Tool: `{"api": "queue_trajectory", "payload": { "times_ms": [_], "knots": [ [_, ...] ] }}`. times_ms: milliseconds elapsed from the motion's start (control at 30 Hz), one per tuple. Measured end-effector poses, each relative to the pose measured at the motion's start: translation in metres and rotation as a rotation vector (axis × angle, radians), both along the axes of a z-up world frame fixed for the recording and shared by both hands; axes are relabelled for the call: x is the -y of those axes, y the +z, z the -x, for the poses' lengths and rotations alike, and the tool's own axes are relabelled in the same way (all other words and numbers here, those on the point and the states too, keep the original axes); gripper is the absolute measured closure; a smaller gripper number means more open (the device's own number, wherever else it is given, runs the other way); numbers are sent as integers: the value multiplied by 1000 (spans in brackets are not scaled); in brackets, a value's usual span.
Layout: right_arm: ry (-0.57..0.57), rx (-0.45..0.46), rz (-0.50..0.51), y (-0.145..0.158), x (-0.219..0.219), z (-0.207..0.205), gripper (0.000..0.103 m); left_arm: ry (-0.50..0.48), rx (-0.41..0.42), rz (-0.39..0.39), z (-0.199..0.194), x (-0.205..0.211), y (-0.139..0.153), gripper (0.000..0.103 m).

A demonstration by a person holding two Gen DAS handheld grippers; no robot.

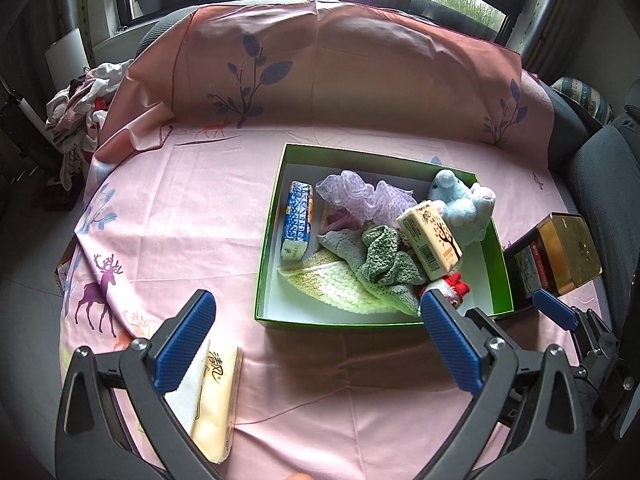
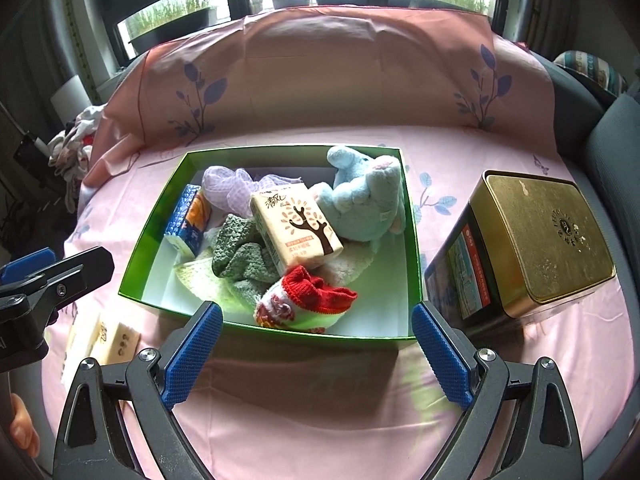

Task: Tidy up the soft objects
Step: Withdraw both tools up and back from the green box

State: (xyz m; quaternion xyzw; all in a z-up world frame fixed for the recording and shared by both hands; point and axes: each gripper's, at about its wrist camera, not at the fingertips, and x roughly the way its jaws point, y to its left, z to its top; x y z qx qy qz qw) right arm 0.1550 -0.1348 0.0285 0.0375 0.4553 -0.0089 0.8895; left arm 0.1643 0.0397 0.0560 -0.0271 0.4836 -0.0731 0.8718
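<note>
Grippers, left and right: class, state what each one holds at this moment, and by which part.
Nothing is held. The left gripper and the right gripper are both open and empty, in front of the green box.

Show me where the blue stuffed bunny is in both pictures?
Left wrist view: blue plush toy leans on the green box's far right corner.
Right wrist view: blue plush toy lies upper middle, in the same corner.
Shared landmark: beige tissue pack beside it.
</note>
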Motion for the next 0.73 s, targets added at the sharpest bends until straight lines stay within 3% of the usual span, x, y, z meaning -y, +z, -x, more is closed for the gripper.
{"api": "queue_trajectory", "payload": {
  "times_ms": [733],
  "knots": [
    [-23,-3,14,-5,2,-7,7,-5,-13,20,-9,3,-6,1]
  ]
}}
